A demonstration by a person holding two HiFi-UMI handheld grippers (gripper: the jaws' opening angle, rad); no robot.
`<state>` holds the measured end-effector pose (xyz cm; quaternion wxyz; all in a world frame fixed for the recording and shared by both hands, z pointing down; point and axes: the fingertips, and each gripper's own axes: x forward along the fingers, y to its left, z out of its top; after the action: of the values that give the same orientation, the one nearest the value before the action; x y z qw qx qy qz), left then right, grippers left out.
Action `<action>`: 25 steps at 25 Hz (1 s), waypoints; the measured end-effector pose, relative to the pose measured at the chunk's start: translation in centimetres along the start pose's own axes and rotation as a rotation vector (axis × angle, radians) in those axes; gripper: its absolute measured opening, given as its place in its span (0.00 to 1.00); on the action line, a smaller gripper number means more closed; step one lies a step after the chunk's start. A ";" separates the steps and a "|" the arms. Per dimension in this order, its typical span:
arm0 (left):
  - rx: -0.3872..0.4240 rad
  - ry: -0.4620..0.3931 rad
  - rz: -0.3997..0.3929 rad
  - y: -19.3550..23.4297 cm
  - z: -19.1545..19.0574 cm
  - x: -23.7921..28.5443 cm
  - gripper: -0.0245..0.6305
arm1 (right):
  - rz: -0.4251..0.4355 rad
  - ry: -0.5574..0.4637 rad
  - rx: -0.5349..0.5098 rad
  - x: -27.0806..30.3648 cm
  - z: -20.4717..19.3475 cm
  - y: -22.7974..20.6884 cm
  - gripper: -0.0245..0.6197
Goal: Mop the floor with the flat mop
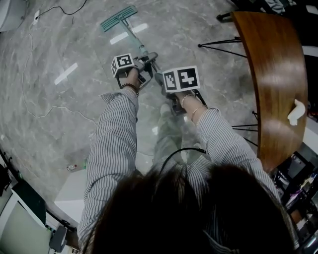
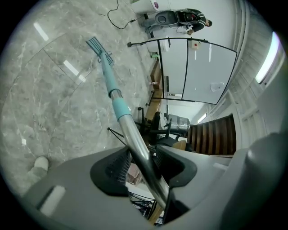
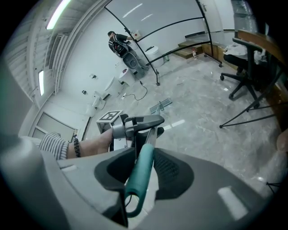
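The flat mop's teal head lies on the grey marble floor ahead, and its pole slants back toward me. My left gripper is shut on the pole's bare metal section, just below the teal sleeve; the mop head shows far along the pole. Lower on the pole, my right gripper is shut on the teal end grip, whose hanging loop sticks out below the jaws. The left gripper and the mop head both show in the right gripper view.
A curved wooden table with a white crumpled tissue stands at my right, with black stand legs beside it. A thin cable trails over the floor at the far left. An office chair stands to the right. My shoe is below.
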<state>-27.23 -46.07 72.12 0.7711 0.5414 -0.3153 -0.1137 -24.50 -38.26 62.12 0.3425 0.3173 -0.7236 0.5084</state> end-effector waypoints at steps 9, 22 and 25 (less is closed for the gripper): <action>-0.053 -0.057 -0.028 0.4 -1.9 -1.2 0.28 | 0.002 0.023 0.018 -0.7 -2.2 0.8 0.24; -0.103 -0.113 -0.030 2.2 -16.7 -2.4 0.28 | 0.022 0.052 0.031 -8.3 -14.7 -0.9 0.24; -0.097 -0.103 -0.015 3.4 -22.8 -2.3 0.28 | 0.023 0.064 0.008 -11.0 -20.0 -2.3 0.24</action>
<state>-15.68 -26.20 69.43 0.7784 0.4991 -0.3444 -0.1623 -12.96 -18.63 59.34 0.3580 0.2940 -0.7138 0.5252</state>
